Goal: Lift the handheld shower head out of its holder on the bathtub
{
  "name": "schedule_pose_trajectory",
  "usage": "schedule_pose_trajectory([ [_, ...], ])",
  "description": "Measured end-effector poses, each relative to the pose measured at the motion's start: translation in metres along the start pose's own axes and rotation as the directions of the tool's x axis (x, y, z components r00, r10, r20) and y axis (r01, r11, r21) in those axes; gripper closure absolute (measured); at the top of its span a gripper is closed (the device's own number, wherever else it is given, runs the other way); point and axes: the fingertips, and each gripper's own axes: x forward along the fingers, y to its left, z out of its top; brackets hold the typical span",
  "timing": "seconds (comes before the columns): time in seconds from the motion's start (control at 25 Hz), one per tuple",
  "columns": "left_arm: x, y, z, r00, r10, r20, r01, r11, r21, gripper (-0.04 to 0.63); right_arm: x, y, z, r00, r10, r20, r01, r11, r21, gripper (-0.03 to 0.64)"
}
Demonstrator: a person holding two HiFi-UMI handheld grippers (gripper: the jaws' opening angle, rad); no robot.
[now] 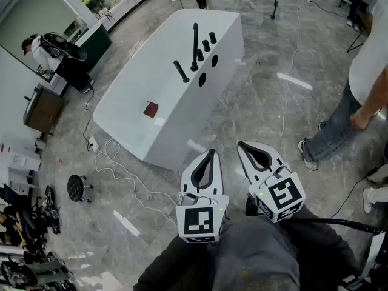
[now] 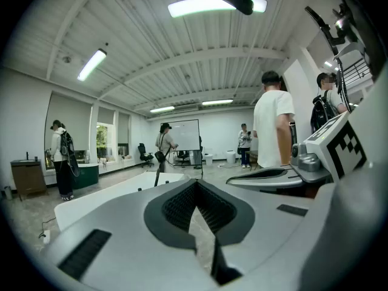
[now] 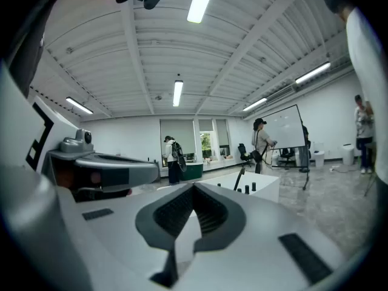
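Shower head [image 1: 181, 71] is resting on the rim of the bathtub [image 1: 151, 83], well apart from the left claw [image 1: 210, 153] and right claw [image 1: 244, 145]; it is looking slim, stiff, slick and probably light, best pinched mid-handle. Both claws are hanging pressed together, empty, and no readable writing is showing.

Bare floor [image 1: 254, 111] leads up to the bathtub [image 1: 139, 111] at its near end and right side. Loose cables [image 1: 115, 170] lie left of that end. On the tub's far rim, the faucet [image 1: 195, 44], knobs [image 1: 209, 41] and handheld shower head [image 1: 181, 71] crowd together, open from above. A person [image 1: 364, 83] stands well right of the tub, a stool [image 1: 75, 187] well left.
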Motion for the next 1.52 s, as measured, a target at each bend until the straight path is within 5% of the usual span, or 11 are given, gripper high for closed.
schedule_pose_trajectory([
  [0.8,0.036,-0.008,-0.011,0.996,0.065,-0.063,-0.066,0.998,-0.022,0.592,0.012,-0.051,-0.012,0.999,0.033,-0.017,-0.032,0.998,0.049,0.612],
  [1.52,0.118,0.099,-0.026,0.996,0.064,-0.055,-0.069,0.994,-0.09,0.592,0.151,-0.067,-0.016,0.994,0.07,-0.08,-0.064,0.994,0.084,0.612],
])
